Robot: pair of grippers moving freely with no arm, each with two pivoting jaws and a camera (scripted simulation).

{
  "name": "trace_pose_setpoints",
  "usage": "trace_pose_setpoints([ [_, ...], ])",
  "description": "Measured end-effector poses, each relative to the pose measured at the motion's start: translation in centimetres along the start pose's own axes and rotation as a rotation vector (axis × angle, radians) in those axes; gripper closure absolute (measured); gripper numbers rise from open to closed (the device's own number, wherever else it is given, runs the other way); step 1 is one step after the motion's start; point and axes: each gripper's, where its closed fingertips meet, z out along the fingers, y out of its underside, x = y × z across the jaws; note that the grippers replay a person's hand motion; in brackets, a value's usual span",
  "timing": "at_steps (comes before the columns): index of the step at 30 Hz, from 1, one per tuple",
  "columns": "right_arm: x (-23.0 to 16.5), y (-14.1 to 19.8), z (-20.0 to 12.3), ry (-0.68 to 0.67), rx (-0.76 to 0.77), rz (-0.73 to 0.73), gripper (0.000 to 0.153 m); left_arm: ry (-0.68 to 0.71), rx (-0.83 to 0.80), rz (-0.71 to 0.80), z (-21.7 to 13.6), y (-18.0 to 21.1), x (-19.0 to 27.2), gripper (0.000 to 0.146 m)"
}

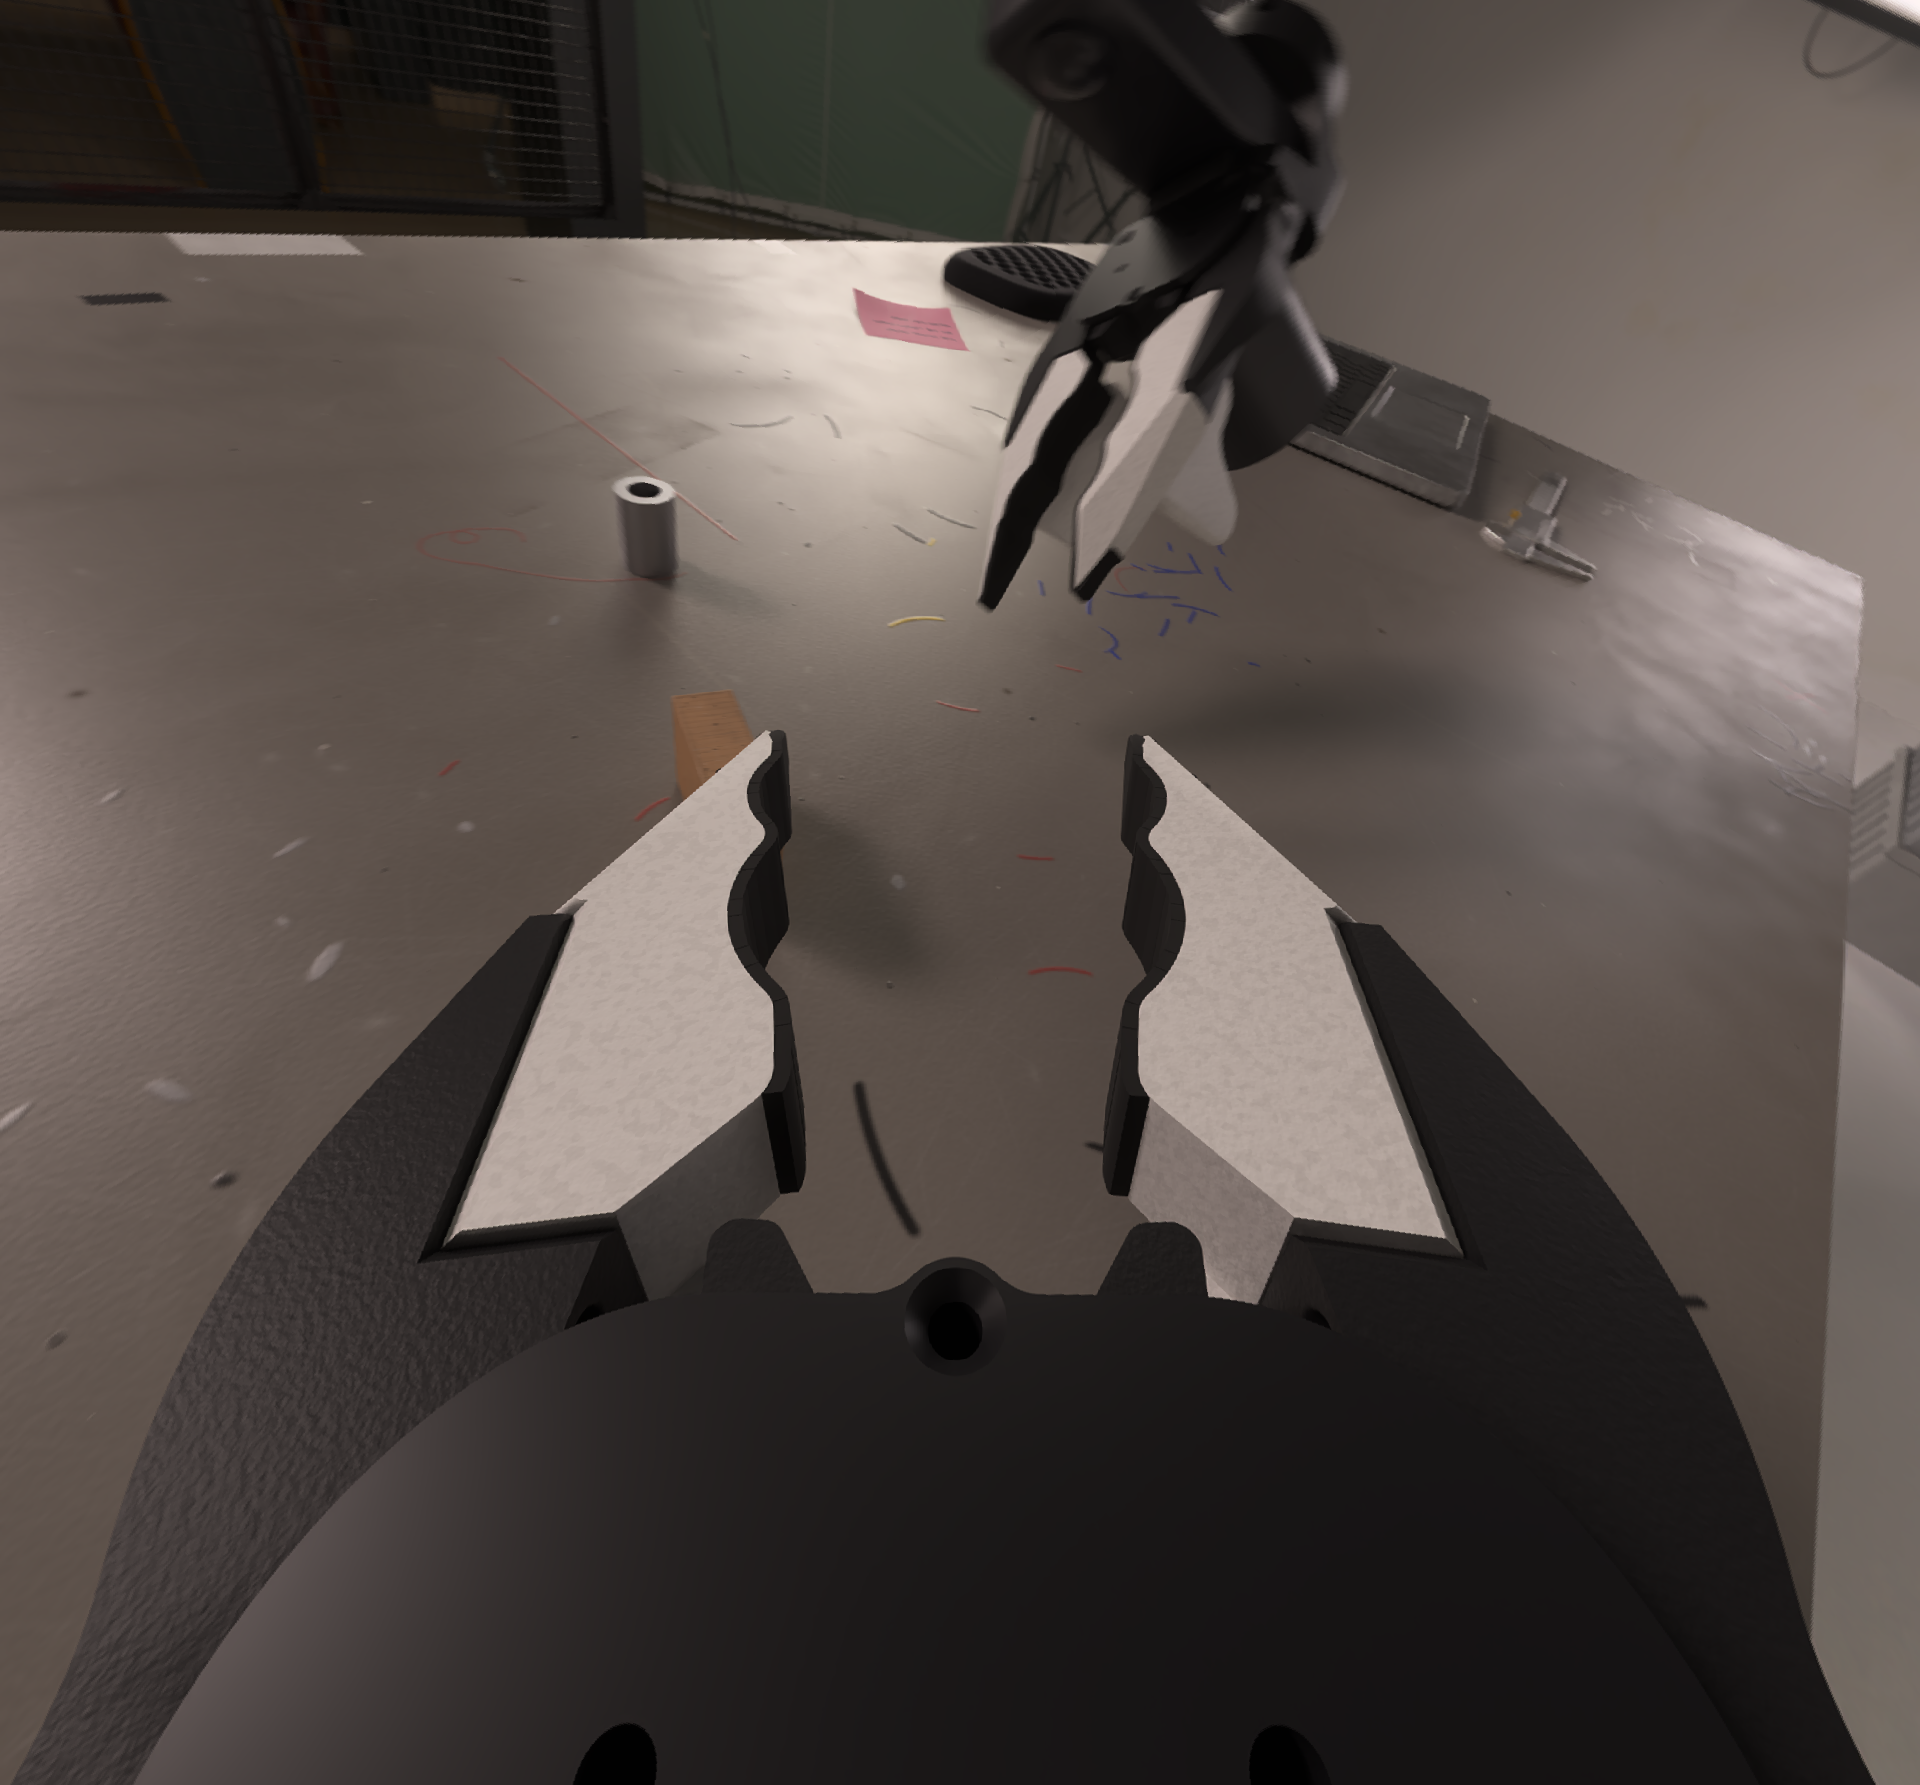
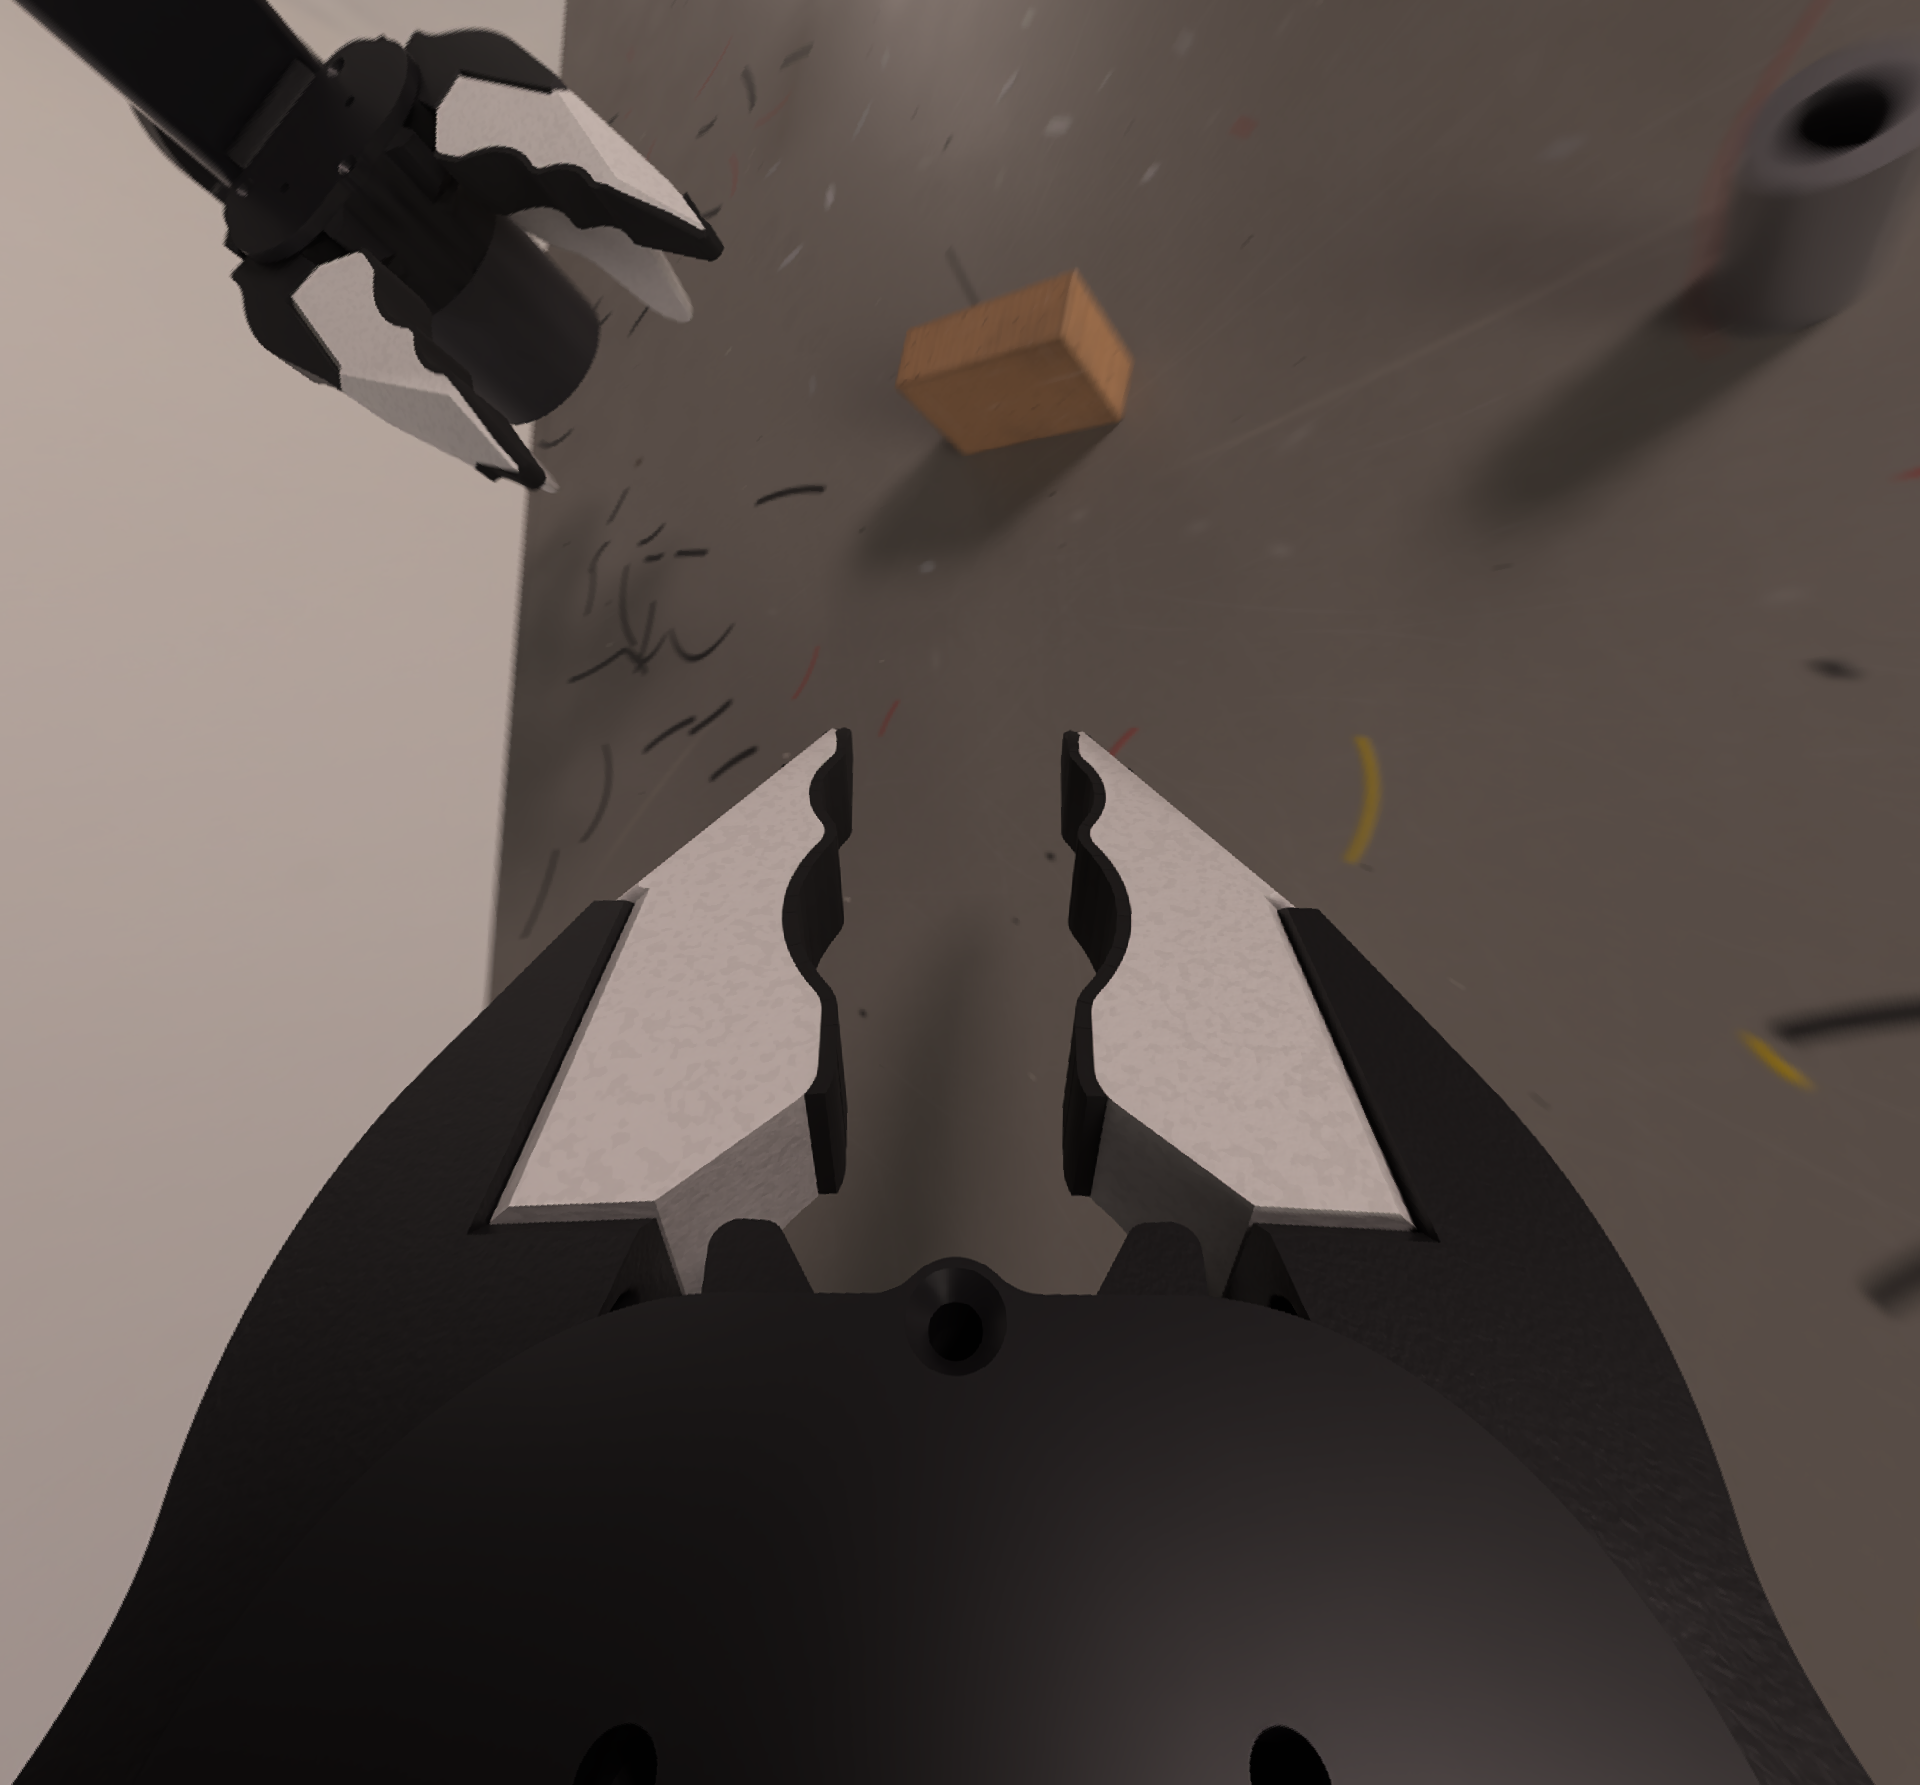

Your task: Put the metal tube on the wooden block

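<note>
1. Left wrist view shows the left gripper (image 1: pixel 956 748) above the table (image 1: pixel 312 800) with its jaws wide apart and nothing between them; the metal tube (image 1: pixel 645 527) stands upright ahead and a little to the left, well clear of both grippers.
2. The wooden block (image 2: pixel 1016 362) lies flat on the table, nearer the left gripper than the tube is; in the left wrist view it is partly hidden behind the left finger (image 1: pixel 644 956).
3. The right gripper (image 2: pixel 956 743) hangs over the table with its jaws apart and empty, the tube off to its upper right and blurred.
4. The step in hand appears to be the reach for the tube. Either gripper could take it; the left one seems better lined up.
5. A good approach would likely straddle the tube's sides and close around its middle, so the smooth wall seats in the curved notches of the pads.
6. Coming in too low or skewed risks tipping the tube, which would roll.
7. The lift should clear the block's top before lowering.
</note>
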Motion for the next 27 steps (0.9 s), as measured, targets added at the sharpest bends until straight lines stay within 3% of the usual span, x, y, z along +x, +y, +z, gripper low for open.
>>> trace_pose_setpoints([
  [3, 0.9, -1.2, -3.7, 0.182, 0.145, -0.146, 0.108, -0.055, 0.037, -0.027, -0.5, -0.7, -1.1, 0.081],
  [5, 1.7, -2.7, -7.5, 0.395, 0.316, -0.298, 0.106, -0.082, 0.067, -0.043, -0.2, -1.5, -1.7, 0.08],
  [8, 0.7, -5.1, -14.0, 0.686, 0.72, -0.573, 0.105, -0.117, 0.057, -0.045, 2.1, -2.8, -2.4, 0.078],
  [10, -1.0, -5.3, -17.1, 0.788, 0.999, -0.723, 0.106, -0.133, -0.001, -0.004, 4.6, -3.2, -2.9, 0.077],
  [12, -1.8, -4.8, -18.2, 0.847, 1.151, -0.823, 0.109, -0.16, -0.064, 0.048, 7.3, -3.6, -3.7, 0.077],
  [14, -2.0, -4.5, -17.6, 0.836, 1.163, -0.856, 0.111, -0.17, -0.081, 0.066, 9.7, -4.2, -4.3, 0.076],
  [20, -3.3, -3.9, -14.3, 0.639, 1.111, -0.884, 0.11, -0.244, -0.193, 0.038, 14.6, -3.9, -7.7, 0.076],
  [23, -0.7, -4.0, -13.8, 0.671, 1.055, -0.748, 0.11, -0.283, -0.228, 0.08, 15.6, -3.5, -9.4, 0.09],
  [27, 0.9, -3.9, -13.2, 0.571, 1.025, -0.6, 0.109, -0.31, -0.277, 0.1, 16.2, -3.4, -10.9, 0.095],
])
